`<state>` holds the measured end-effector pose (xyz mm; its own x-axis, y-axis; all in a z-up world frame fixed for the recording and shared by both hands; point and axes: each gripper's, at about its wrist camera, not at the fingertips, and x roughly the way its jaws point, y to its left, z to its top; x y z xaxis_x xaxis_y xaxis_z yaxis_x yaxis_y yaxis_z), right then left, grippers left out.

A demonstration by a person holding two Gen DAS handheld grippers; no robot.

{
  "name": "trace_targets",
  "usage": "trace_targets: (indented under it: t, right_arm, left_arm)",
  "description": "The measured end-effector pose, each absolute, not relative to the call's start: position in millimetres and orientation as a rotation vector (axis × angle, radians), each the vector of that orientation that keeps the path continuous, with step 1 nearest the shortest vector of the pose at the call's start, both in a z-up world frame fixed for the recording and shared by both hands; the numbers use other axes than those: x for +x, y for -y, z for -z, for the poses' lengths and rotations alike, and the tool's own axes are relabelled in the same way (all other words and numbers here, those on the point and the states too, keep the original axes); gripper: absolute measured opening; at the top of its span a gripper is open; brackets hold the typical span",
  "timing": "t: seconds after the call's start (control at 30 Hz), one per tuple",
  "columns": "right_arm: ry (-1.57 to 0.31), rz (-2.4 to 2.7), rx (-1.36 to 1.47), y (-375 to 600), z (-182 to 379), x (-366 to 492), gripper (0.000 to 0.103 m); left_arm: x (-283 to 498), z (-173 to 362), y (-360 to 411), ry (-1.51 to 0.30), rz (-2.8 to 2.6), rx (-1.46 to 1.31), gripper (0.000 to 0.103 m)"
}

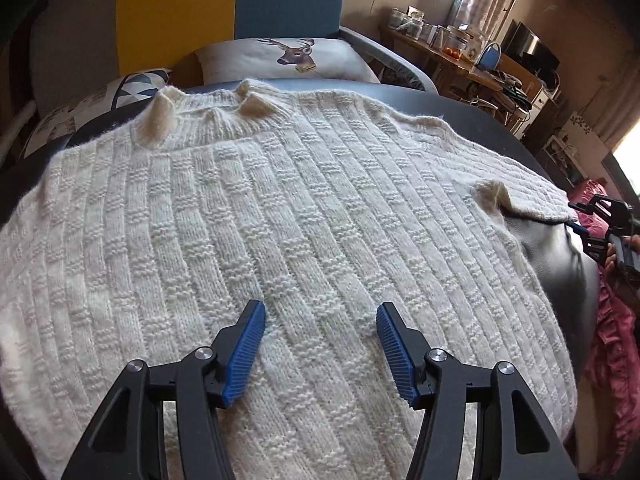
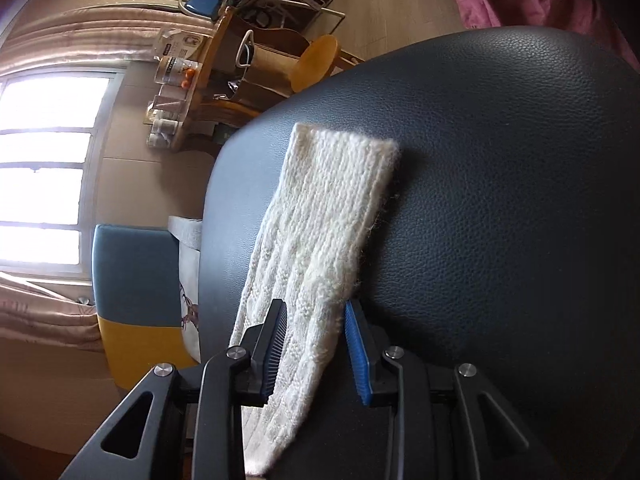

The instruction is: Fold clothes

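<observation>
Now the left gripper [image 1: 320, 344] hangs released over the sweater [image 1: 260, 220]; the right gripper's [image 2: 316, 344] fingers clasp the sleeve [image 2: 320, 240] at frame centre, though thick knit could slip free.

The left wrist camera looks steeply down, close over the cream sweater [image 1: 256, 216] spread on the dark table [image 1: 560, 264], facing the deer pillow [image 1: 296, 58]. The right wrist camera, rolled sideways, sits close above one sleeve [image 2: 320, 240], facing the window [image 2: 44, 168]. Both views share the table, sweater and cluttered desk [image 1: 472, 68].
</observation>
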<state>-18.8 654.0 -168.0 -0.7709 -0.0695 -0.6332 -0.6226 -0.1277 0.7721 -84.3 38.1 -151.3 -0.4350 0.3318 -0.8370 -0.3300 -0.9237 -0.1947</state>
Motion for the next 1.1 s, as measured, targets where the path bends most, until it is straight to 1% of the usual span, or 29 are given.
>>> trace_targets:
  t: [0.17,0.23,0.3,0.33,0.4,0.43,0.53,0.57,0.63,0.7,0.77,0.87,0.97,1.0,1.03,1.07,1.1]
  right_arm:
    - [-1.593,-2.064,-0.811,-645.2,159.1,-29.3,0.03]
    - [-1.473,-2.129,-0.861,-639.0,153.2,-35.5,0.03]
    - [-1.379,-2.133,-0.926,-636.0,148.0,-43.5,0.024]
    - [-1.356,-2.119,-0.942,-635.9,146.7,-45.9,0.019]
    - [-1.359,-2.132,-0.929,-636.4,147.8,-48.9,0.01]
    - [-1.363,-2.139,-0.92,-636.6,148.4,-50.2,0.008]
    - [-1.531,-2.197,-0.77,-634.4,149.9,-46.2,0.006]
    - [-1.553,-2.247,-0.739,-629.7,145.5,-50.1,0.006]
    - [-1.521,-2.375,-0.779,-612.7,133.4,-68.2,0.006]
    - [-1.46,-2.514,-0.861,-588.6,121.7,-89.8,0.006]
    - [-1.296,-2.664,-1.0,-549.3,110.4,-109.3,0.006]
    - [-1.008,-2.802,-1.207,-492.9,102.5,-130.7,0.006]
    - [-1.138,-2.742,-1.098,-497.0,101.3,-117.9,0.006]
    - [-1.253,-2.664,-1.021,-514.5,102.4,-103.7,0.008]
    - [-1.361,-2.581,-0.944,-532.0,103.6,-89.6,0.024]
    - [-1.459,-2.493,-0.87,-549.4,104.8,-75.5,0.033]
    - [-1.492,-2.388,-0.853,-567.2,107.6,-64.3,0.033]
  left_arm:
    - [-82.1,151.9,-41.5,-0.01,-2.37,-1.366,0.07]
    - [-81.8,152.1,-41.6,-0.003,-2.368,-1.363,0.072]
    - [-81.9,151.9,-40.4,0.014,-2.365,-1.362,0.073]
    - [-81.9,151.7,-39.6,0.023,-2.363,-1.363,0.073]
    - [-82.0,151.2,-37.5,0.044,-2.357,-1.365,0.073]
    - [-82.2,151.0,-36.6,0.054,-2.354,-1.368,0.073]
    - [-83.4,149.2,-34.5,0.077,-2.34,-1.383,0.073]
    - [-83.9,147.7,-33.4,0.09,-2.333,-1.386,0.073]
    - [-86.5,144.6,-30.6,0.137,-2.311,-1.399,0.073]
    - [-94.1,140.2,-26.6,0.247,-2.254,-1.42,0.072]
    - [-104.8,132.8,-25.4,0.385,-2.179,-1.422,0.071]
    - [-120.9,112.2,-42.3,0.49,-2.077,-1.378,0.071]
    - [-135.2,89.5,-78.4,0.445,-2.049,-1.34,0.071]
    - [-137.1,83.0,-91.4,0.403,-2.048,-1.327,0.071]
    - [-138.1,77.0,-104.5,0.361,-2.042,-1.313,0.071]
    - [-138.5,71.9,-118.1,0.314,-2.042,-1.298,0.071]
    - [-138.2,68.5,-130.9,0.264,-2.043,-1.284,0.071]
